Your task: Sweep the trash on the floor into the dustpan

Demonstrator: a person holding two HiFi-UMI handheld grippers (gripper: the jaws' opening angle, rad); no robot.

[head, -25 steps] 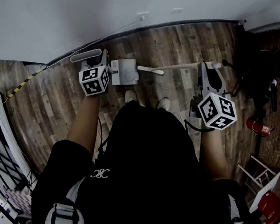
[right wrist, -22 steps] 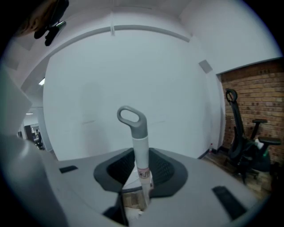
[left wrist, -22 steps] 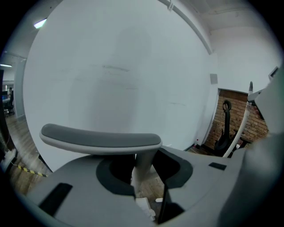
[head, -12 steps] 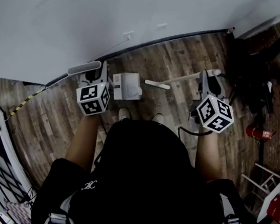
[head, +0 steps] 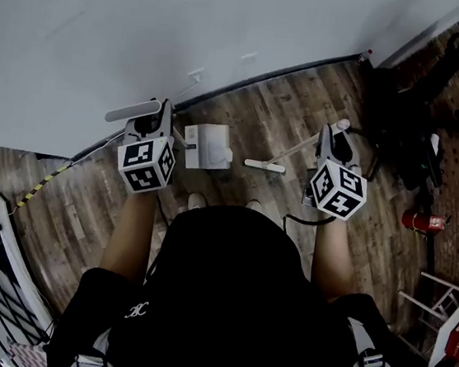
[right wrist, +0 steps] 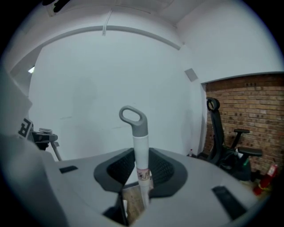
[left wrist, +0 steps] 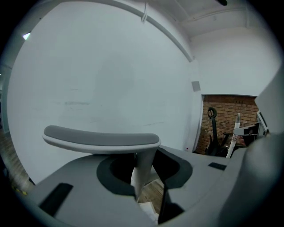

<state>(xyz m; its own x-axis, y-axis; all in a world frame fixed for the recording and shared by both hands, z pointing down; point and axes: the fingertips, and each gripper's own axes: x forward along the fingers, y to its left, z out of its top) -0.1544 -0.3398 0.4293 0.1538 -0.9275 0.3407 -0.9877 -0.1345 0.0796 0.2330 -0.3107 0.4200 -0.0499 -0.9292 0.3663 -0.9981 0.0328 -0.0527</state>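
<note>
Head view only: the dustpan [head: 207, 147] sat on the wood floor [head: 86, 202] near the white wall [head: 149, 27], just ahead of the person's shoes [head: 196, 202]. The broom head [head: 265, 165] rested on the floor to the dustpan's right, near it but apart. No trash could be made out at this size.
Left gripper view only: the dustpan's flat grey handle top [left wrist: 102, 138] crossed above the jaws, and its pale stem [left wrist: 144, 170] ran down between them.
Right gripper view only: the broom pole [right wrist: 142, 162] rose between the jaws to a grey loop end [right wrist: 132, 117], with a small label stuck on the pole. A black office chair [right wrist: 216, 137] stood before a brick wall [right wrist: 248, 106].
Count: two hand-held grippers, each with one marker cube; one dustpan; one broom; two shoes; one red fire extinguisher [head: 420, 220] well off to the right.
Left hand-held gripper [head: 156, 120]: jaws closed tight on the stem, just under the handle top, holding the dustpan upright by its long handle.
Right hand-held gripper [head: 332, 140]: jaws closed on the broom pole a little below the loop end. The pole slanted down and left to the broom head.
</note>
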